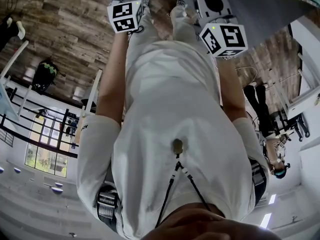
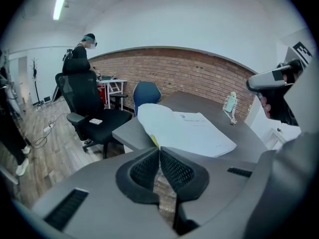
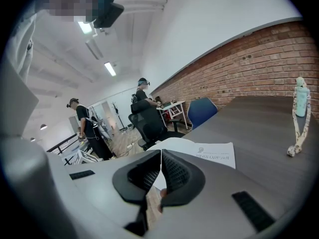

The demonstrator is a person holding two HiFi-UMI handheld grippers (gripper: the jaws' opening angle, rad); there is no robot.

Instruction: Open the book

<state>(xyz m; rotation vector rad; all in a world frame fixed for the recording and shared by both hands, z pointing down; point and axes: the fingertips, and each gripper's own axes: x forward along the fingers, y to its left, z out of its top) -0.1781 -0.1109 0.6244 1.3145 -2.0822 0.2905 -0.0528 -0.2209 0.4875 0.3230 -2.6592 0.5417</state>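
The book (image 2: pixel 187 128) lies flat on the dark grey table (image 2: pixel 249 138), white printed face up, with a yellow tab (image 2: pixel 154 140) at its near edge. My left gripper (image 2: pixel 159 151) hovers short of that near edge, jaws shut with nothing between them. In the right gripper view the book (image 3: pixel 212 153) lies just beyond my right gripper (image 3: pixel 161 153), whose jaws are also shut and empty. The right gripper's body (image 2: pixel 276 78) shows at the right of the left gripper view, held in a hand. The head view shows only both marker cubes (image 1: pixel 126 15) (image 1: pixel 224 39) before a white-shirted torso.
A small pale figurine (image 2: pixel 230 105) (image 3: pixel 299 116) stands on the table beyond the book. A black office chair (image 2: pixel 84 101) and a blue chair (image 2: pixel 147 92) stand at the table's left side. Other people (image 3: pixel 84 126) stand on the wooden floor. A brick wall (image 2: pixel 199 73) runs behind.
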